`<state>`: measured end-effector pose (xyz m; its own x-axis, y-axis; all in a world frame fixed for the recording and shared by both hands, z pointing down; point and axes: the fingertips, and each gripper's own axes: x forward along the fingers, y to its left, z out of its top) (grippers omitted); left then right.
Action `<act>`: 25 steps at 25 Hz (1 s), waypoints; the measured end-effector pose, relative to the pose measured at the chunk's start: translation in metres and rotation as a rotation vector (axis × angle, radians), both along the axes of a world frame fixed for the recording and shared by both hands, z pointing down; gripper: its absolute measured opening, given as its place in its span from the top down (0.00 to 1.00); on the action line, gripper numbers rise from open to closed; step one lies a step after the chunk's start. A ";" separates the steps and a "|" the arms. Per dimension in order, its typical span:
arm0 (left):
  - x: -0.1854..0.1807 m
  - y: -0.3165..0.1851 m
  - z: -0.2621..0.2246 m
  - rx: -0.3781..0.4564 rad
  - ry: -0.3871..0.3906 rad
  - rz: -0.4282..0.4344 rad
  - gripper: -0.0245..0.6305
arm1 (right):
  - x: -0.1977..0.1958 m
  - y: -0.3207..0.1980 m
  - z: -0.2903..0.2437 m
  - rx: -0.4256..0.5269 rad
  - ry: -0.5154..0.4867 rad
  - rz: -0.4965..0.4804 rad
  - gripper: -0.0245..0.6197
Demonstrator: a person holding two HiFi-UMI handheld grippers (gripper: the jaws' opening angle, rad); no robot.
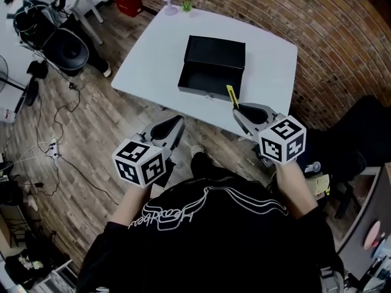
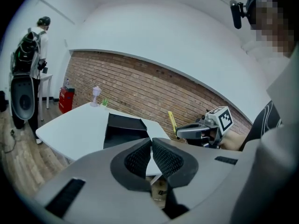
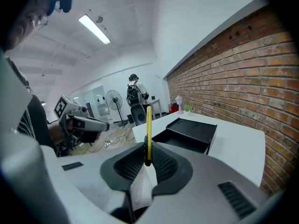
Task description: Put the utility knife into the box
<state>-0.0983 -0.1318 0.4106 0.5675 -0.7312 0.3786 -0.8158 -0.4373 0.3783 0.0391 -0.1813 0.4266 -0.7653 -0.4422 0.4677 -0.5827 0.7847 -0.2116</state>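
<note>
Holding: the right hand-held gripper (image 3: 147,160) pinches the utility knife (image 3: 148,134) by its lower end, with the pads pressed on its two flat sides. The slim yellow body stands almost upright out of the jaws.
Knife's place: it is in the air by the near edge of the counter (image 1: 269,66), close to the near right corner of the box (image 1: 208,92). It is not in the box yet.
Box: black and open, with its lid thrown back toward the counter's far edge. It sits toward the near edge, and the tray looks empty from where I stand.
Left hand-held gripper (image 2: 151,146): its pads are pressed together on nothing. It hangs off the counter's near edge, apart from the box.
How the knife should handle: I judge it light, thin and stiff, with a hard smooth shell. Gripped at one end as it is, it could pivot or slip between the pads if swung fast.
Blade: I cannot tell whether it is out, so the free tip is best kept clear of the box wall.
Where to hold: the flat sides suit the pads. A hold nearer the middle would steady it more, though the present pinch looks firm enough.
Next move, as I see it: carry it over the tray, tilt it flat and lower it before letting go.
</note>
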 end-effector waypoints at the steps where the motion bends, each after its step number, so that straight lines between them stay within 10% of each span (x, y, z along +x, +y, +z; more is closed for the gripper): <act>1: -0.005 -0.009 0.001 -0.005 -0.001 -0.006 0.91 | -0.004 -0.011 0.005 0.003 0.024 -0.008 0.88; 25: -0.060 -0.170 0.034 -0.076 -0.023 -0.007 0.90 | -0.055 -0.147 0.173 -0.192 0.609 -0.301 0.88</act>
<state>-0.1588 -0.3013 0.4446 0.5533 -0.7033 0.4464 -0.8275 -0.4026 0.3914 -0.0160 -0.3282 0.5995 -0.4189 -0.1197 0.9001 -0.4053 0.9117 -0.0674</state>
